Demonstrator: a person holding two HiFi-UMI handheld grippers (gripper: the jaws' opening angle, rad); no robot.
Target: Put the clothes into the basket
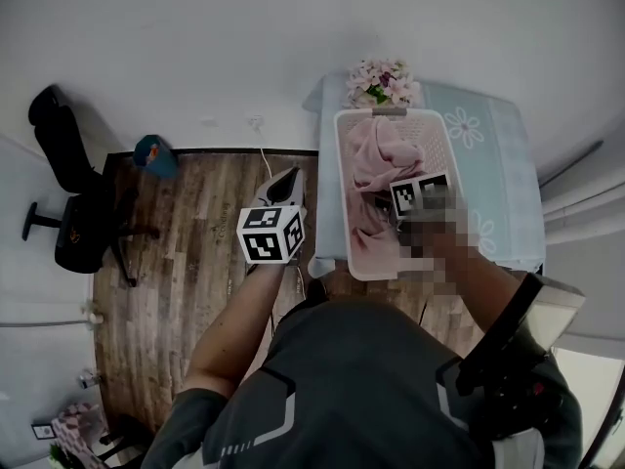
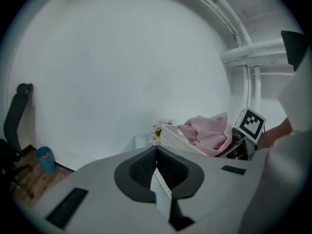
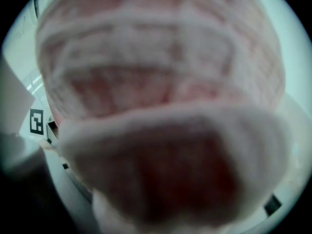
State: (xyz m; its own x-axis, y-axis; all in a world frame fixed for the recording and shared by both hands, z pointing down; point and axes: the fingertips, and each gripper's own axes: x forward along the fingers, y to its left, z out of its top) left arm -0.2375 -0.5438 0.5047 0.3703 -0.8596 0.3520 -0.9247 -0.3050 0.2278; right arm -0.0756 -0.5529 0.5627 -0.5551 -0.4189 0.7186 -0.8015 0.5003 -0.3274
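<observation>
A white slatted basket [image 1: 341,193] stands on the light blue covered table [image 1: 493,164], with pink clothes [image 1: 376,154] heaped inside. My right gripper [image 1: 389,213] reaches down into the basket at the near side of the heap. Pink fabric [image 3: 161,106] fills the right gripper view and hides the jaws. My left gripper [image 1: 285,182] hovers over the wood floor just left of the basket, its pads together with no cloth between them. The left gripper view shows the basket [image 2: 170,138] and the pink clothes [image 2: 207,133] ahead to the right.
A pot of pink flowers [image 1: 383,81] stands behind the basket at the table's far edge. A black office chair [image 1: 68,193] and a small blue bin [image 1: 156,154] are on the floor to the left. A white wall runs along the back.
</observation>
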